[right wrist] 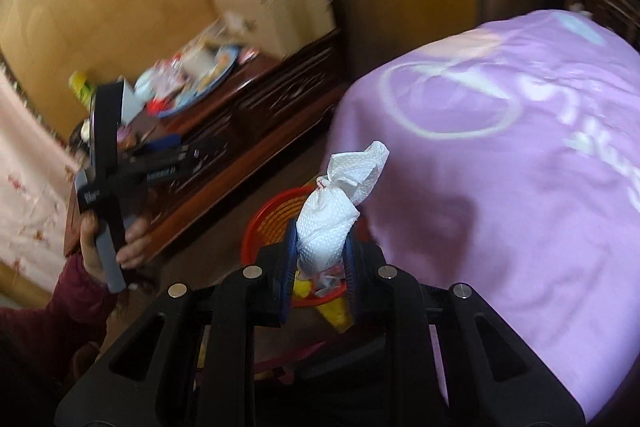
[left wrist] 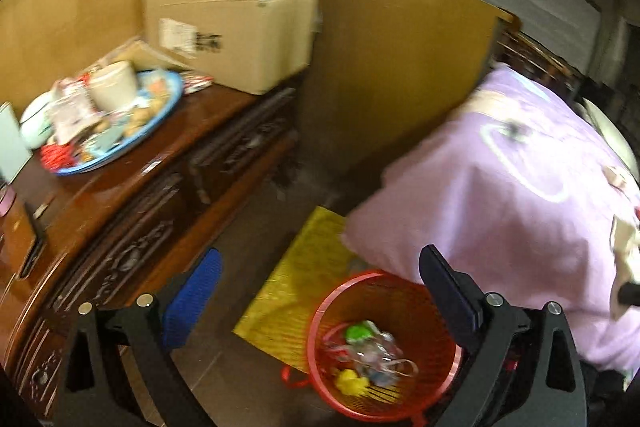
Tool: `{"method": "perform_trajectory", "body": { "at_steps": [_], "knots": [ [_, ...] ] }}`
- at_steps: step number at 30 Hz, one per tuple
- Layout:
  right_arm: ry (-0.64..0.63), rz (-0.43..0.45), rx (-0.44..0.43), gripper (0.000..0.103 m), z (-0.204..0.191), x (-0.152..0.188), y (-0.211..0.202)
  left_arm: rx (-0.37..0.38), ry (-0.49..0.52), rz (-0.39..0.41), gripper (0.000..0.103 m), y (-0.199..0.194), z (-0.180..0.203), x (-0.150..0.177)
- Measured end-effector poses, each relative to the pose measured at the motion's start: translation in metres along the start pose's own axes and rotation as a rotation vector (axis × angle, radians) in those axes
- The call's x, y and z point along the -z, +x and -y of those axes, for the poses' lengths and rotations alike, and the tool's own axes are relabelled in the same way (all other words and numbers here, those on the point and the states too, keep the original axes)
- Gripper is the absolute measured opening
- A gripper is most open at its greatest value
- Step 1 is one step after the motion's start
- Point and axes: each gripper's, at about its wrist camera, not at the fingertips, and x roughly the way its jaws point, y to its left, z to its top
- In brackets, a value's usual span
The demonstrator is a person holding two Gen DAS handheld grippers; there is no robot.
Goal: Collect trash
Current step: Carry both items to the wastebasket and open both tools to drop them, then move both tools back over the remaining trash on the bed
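A crumpled white paper towel [right wrist: 330,217], twisted at the top, sits squeezed between the two blue pads of the right gripper [right wrist: 320,259], which is clamped tight on it. It hangs right above a red mesh trash basket [left wrist: 384,347] on the floor. Inside the basket lie bits of trash [left wrist: 368,355]: clear wrappers, something green and something yellow. The left gripper [left wrist: 320,307] is spread wide with nothing between its fingers, and it points down at the basket too. A yellow mat [left wrist: 304,275] lies under the basket. A purple blanket [left wrist: 512,203] is just beside it. On the other side stands a dark wooden cabinet [left wrist: 160,195] with a blue tray [left wrist: 120,131] full of stuff and a cardboard box [left wrist: 232,27] on top.
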Motion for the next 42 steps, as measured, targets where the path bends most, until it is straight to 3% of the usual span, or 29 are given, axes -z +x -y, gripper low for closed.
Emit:
{"method": "perform_trajectory", "body": {
  "at_steps": [9,10,13,19,31,42],
  "knots": [
    [-0.088,-0.125,-0.066,0.027,-0.038,-0.020,0.065,-0.054,-0.079,-0.014,0.097,0.018,-0.043,0.013],
    [-0.094,-0.137,-0.071,0.030,-0.040,-0.020,0.071,-0.055,-0.084,-0.020,0.097,0.020,-0.045,0.015],
    [-0.089,-0.146,-0.064,0.058,-0.042,-0.021,0.081,-0.049,-0.104,-0.040,0.097,0.027,-0.052,0.018],
    [-0.091,-0.098,-0.026,0.060,-0.036,-0.021,0.068,-0.047,-0.102,-0.032,0.097,0.022,-0.049,0.016],
    [-0.002,0.117,0.062,0.060,-0.003,-0.008,-0.026,0.013,0.054,0.095,0.097,-0.032,0.020,-0.008],
    [0.125,0.437,0.210,0.071,0.049,0.047,-0.172,0.168,0.321,0.223,0.097,-0.113,0.158,-0.022]
  ]
}}
